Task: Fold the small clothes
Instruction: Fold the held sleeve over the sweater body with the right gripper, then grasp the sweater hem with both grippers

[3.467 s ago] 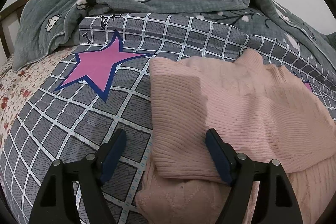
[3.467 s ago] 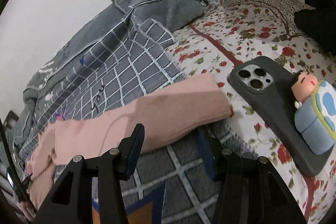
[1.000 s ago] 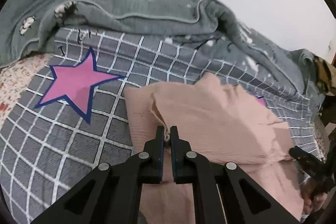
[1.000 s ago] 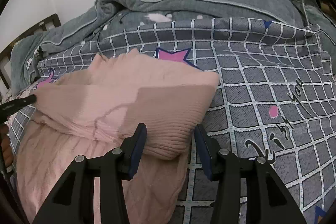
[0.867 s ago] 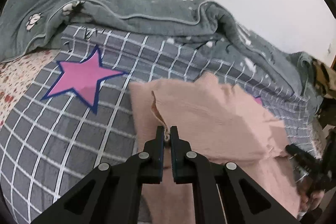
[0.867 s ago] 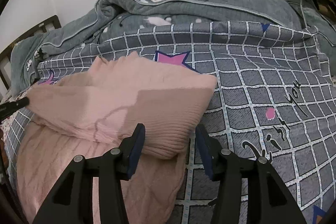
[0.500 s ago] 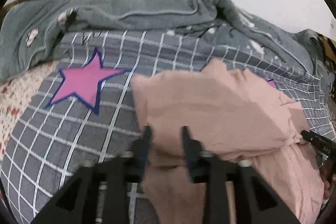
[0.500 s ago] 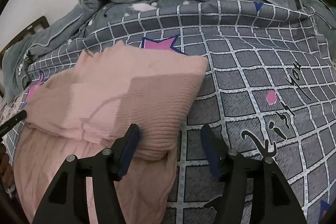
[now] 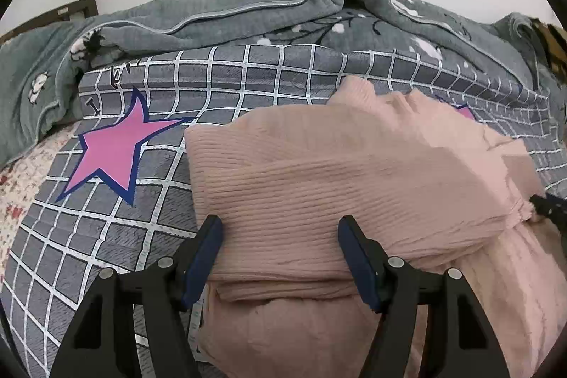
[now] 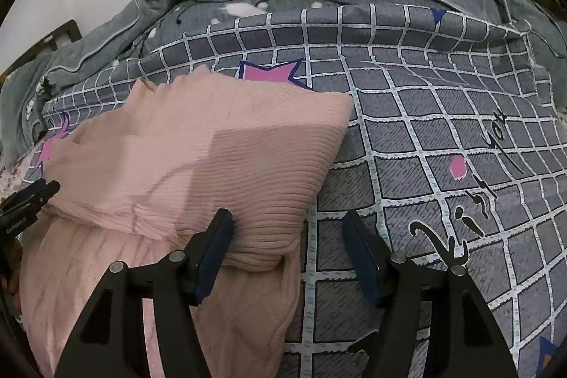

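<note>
A pink ribbed knit sweater [image 9: 336, 186] lies on the grey checked blanket [image 9: 149, 211], its upper part folded over the lower part. My left gripper [image 9: 280, 236] hovers over the near edge of the folded layer; its jaws are opening and the fabric lies between them, not pinched. In the right wrist view the same sweater [image 10: 198, 158] shows its right folded corner. My right gripper [image 10: 288, 238] stands over that corner, jaws opening, the left pad [image 10: 216, 250] beside the knit, nothing clamped. The other gripper's tip [image 10: 32, 193] shows at the left edge.
A rumpled grey-green quilt [image 9: 248, 9] is piled along the far side against the white wall. The blanket carries a pink star [image 9: 117, 151] left of the sweater and black lettering [image 10: 460, 201] to its right. Floral bedsheet [image 9: 21, 172] shows at the far left.
The left gripper, shut on the sweater's fabric a second ago, has opened and let it drop flat, moving lower and closer. The right gripper's jaws have widened a little.
</note>
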Demonstrator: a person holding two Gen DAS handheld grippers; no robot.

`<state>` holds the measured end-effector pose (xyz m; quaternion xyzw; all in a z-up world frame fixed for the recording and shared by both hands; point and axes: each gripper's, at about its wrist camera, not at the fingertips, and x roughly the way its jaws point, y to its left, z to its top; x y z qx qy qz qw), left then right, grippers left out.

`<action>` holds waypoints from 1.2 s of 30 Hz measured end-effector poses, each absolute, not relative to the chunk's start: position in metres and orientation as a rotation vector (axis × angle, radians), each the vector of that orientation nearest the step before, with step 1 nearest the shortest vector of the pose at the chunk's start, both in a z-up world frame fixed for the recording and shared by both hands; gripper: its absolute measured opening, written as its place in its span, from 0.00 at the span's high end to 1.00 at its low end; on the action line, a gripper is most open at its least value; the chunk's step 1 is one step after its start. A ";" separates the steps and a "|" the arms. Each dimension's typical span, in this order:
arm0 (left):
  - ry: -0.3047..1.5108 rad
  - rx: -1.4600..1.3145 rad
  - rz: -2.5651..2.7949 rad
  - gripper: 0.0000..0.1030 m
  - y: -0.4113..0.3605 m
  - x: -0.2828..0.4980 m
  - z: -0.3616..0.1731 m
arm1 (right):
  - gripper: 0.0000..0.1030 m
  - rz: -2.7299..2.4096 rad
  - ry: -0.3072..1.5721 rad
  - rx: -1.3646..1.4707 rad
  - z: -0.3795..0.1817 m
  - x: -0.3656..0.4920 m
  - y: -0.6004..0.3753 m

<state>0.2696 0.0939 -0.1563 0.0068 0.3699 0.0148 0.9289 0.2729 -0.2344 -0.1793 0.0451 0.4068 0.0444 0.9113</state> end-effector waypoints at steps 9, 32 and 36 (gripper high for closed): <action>0.750 -0.016 0.027 0.36 0.097 0.262 -0.154 | 0.38 0.120 0.826 0.134 -0.176 0.264 -0.240; 0.794 -0.166 0.007 0.41 0.126 0.087 -0.136 | 0.43 0.091 0.734 0.110 -0.134 0.063 -0.256; 0.804 -0.173 0.024 0.34 0.132 0.046 -0.139 | 0.43 0.121 0.748 0.063 -0.137 0.027 -0.240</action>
